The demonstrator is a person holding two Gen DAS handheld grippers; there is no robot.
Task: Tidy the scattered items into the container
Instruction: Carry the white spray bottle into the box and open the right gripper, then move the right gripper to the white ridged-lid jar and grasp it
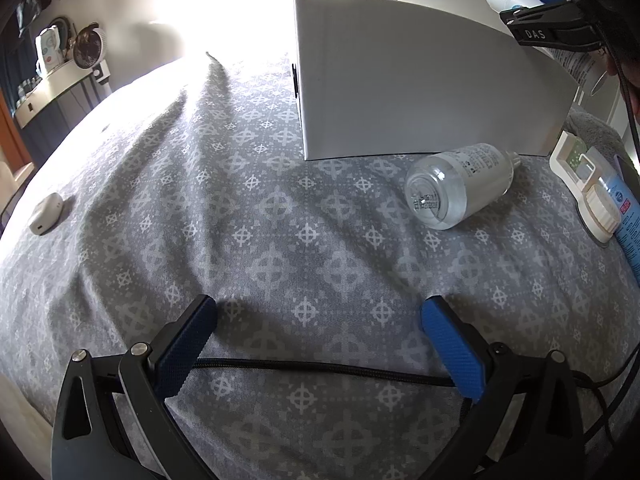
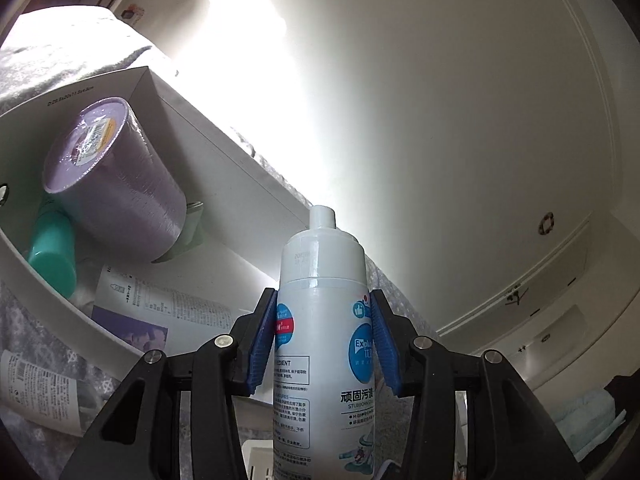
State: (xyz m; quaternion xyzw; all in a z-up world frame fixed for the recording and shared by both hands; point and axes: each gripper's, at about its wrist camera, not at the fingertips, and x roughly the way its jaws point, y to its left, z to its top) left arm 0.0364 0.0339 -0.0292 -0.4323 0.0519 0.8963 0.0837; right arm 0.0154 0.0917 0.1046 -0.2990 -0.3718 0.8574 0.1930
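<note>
My right gripper (image 2: pixel 325 344) is clamped on the white bottle (image 2: pixel 324 320), held up beside the open box (image 2: pixel 132 344); the purple tub (image 2: pixel 116 184) and green tube (image 2: pixel 52 256) already lie inside. My left gripper (image 1: pixel 320 344) hangs open and empty over the bed (image 1: pixel 200 200); the clear bottle (image 1: pixel 456 186), blue tube (image 1: pixel 628 220) and small white case (image 1: pixel 46 213) are left, I judge.

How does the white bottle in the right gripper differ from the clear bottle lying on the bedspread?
The white printed spray bottle is opaque and clamped in the right gripper, off the bed; the clear glass-like bottle is see-through and lies on its side on the grey patterned bedspread, untouched. The white one looks taller and slimmer, the clear one squat. Both are round bottles and both are outside the white box.
</note>
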